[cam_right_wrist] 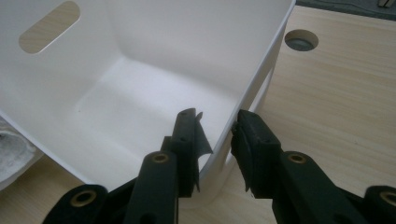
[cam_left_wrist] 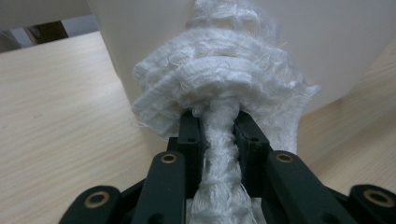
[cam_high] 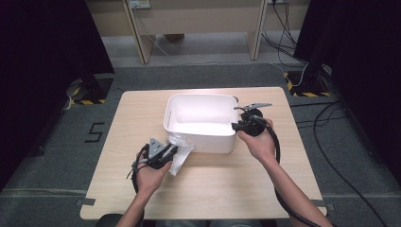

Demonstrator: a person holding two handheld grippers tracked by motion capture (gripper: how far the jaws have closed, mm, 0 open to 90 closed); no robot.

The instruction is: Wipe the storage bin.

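Your left gripper (cam_high: 169,151) clamps the white cloth (cam_left_wrist: 224,88); right gripper (cam_high: 238,126) pinches the bin (cam_high: 198,135) wall; lift cloth clear over the rim

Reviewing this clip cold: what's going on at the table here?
A person works with a gripper in each hand. The left gripper is shut on a bunched white cloth, held just outside the near wall of a white bin. The right gripper clamps the bin's right wall, one jaw inside and one outside, apparently steadying it. The bin's inside looks empty.
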